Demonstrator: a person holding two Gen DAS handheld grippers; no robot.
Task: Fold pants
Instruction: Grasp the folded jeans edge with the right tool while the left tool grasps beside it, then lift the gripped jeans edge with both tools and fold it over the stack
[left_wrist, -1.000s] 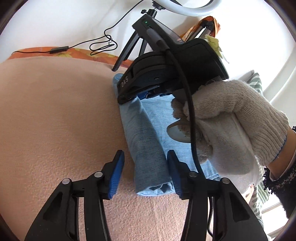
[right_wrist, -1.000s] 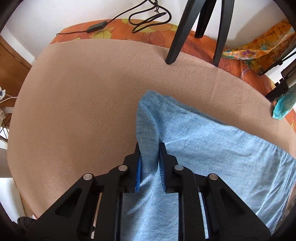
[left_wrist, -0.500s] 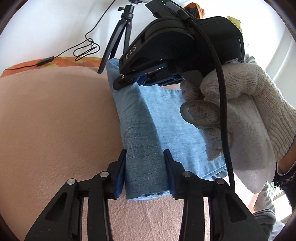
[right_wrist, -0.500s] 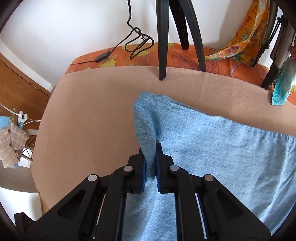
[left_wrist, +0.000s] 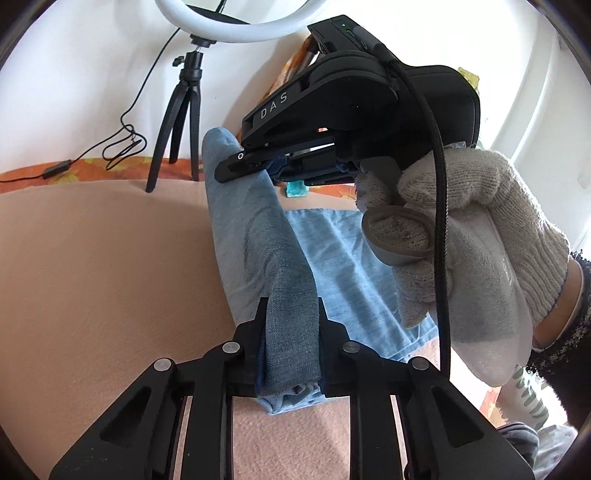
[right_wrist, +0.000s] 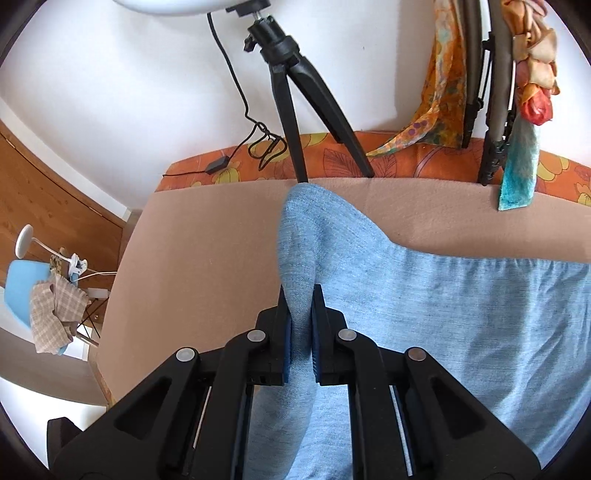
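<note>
Both grippers are pinching the pants' (left_wrist: 255, 236) folded edge: left gripper (left_wrist: 290, 343), jaws just closing, at 6 o'clock, right gripper (right_wrist: 300, 332) clamped. Bare blanket (left_wrist: 103, 266) is lying open toward 9 o'clock.

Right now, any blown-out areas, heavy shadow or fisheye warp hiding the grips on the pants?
Left wrist view: window side at right is blown out; the fold in the left gripper is in shadow, but its grip on the pants reads clearly. Right wrist view: even light, mild glare on the white wall; right gripper sharp, the table edge bowed by the lens.
</note>
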